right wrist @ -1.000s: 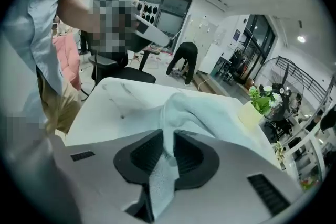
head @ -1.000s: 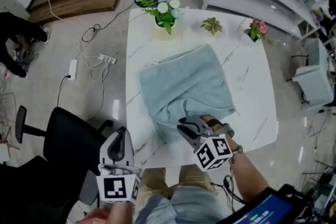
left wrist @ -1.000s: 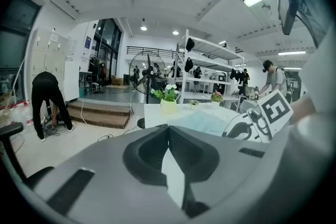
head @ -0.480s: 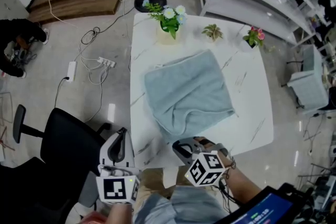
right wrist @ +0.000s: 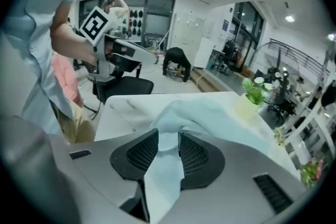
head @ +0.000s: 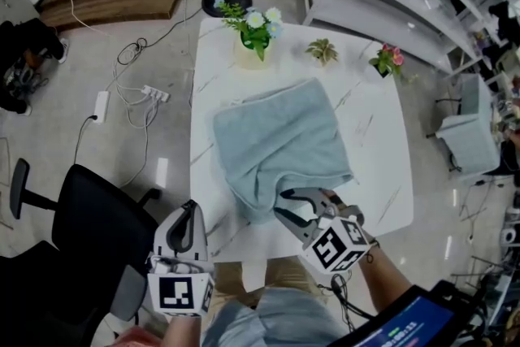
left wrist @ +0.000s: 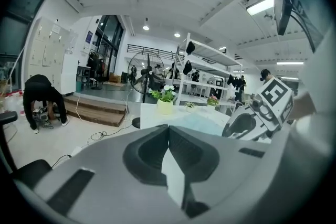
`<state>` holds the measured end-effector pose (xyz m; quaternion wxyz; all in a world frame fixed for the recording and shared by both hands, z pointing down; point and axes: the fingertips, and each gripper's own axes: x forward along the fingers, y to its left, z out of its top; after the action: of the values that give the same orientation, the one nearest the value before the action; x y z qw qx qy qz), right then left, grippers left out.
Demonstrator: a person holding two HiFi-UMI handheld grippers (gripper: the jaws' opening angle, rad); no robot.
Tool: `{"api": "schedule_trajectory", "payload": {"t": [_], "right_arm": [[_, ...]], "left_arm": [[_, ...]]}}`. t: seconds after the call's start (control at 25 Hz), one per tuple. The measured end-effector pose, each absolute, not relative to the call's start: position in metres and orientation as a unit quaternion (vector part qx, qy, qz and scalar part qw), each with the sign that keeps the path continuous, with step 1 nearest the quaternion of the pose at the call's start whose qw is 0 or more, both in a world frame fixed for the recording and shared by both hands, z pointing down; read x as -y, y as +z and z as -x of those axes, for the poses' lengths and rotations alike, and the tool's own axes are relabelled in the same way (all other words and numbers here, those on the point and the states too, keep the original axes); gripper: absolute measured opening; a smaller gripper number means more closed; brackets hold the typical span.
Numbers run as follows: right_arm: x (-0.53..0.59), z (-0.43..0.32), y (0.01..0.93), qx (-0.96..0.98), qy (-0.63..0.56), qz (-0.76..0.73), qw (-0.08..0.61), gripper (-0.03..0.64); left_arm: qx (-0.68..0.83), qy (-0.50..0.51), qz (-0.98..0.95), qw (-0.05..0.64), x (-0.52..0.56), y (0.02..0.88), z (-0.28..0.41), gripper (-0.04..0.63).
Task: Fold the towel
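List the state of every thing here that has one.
Light blue terry towel: lying rumpled on the white marble table, near corner bunched, fold unfinished.
Right claw: open, has just been opening, towel corner between its jaws.
Left claw: shut, empty, held beside the table.
Pale yellow pot of white flowers: upright at the table's far edge.

Our left hand-held gripper [head: 187, 211]: jaws together, nothing between them. Our right hand-held gripper [head: 281, 203]: angled down, jaws just opened, towel [head: 280, 138] fabric between them, not clamped.
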<state>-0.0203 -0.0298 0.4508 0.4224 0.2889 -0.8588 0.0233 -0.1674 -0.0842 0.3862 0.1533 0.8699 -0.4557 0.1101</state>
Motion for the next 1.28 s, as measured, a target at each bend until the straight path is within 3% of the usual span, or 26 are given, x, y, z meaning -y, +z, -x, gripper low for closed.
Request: {"api": "schedule_trajectory", "payload": {"t": [0.2, 0.24, 0.32, 0.72, 0.8, 0.96, 1.12, 1.28], "right_arm": [[0.017, 0.051, 0.491, 0.869, 0.036, -0.250, 0.426, 0.155], [0.023, 0.049, 0.499, 0.861, 0.034, -0.264, 0.433, 0.149], [0.030, 0.043, 0.509, 0.847, 0.024, -0.284, 0.449, 0.031], [-0.006, 0.084, 0.477, 0.870, 0.140, -0.264, 0.393, 0.026], [-0.018, 0.093, 0.499, 0.863, 0.167, -0.243, 0.410, 0.035], [-0.028, 0.104, 0.483, 0.880, 0.169, -0.203, 0.395, 0.137], [0.005, 0.019, 0.444, 0.870, 0.120, -0.317, 0.358, 0.123], [0.023, -0.117, 0.456, 0.778, 0.012, -0.404, 0.481, 0.110]], "left_arm": [[0.459, 0.111, -0.869, 0.151, 0.083, 0.385, 0.162, 0.008], [0.460, 0.115, -0.868, 0.150, 0.082, 0.386, 0.164, 0.008], [0.465, 0.122, -0.863, 0.152, 0.082, 0.390, 0.170, 0.008], [0.468, 0.103, -0.863, 0.158, 0.084, 0.385, 0.180, 0.008], [0.464, 0.097, -0.866, 0.160, 0.085, 0.384, 0.178, 0.008], [0.453, 0.093, -0.871, 0.164, 0.088, 0.386, 0.172, 0.008], [0.448, 0.091, -0.874, 0.167, 0.090, 0.387, 0.158, 0.008], [0.452, 0.099, -0.873, 0.155, 0.095, 0.382, 0.142, 0.008]]}}
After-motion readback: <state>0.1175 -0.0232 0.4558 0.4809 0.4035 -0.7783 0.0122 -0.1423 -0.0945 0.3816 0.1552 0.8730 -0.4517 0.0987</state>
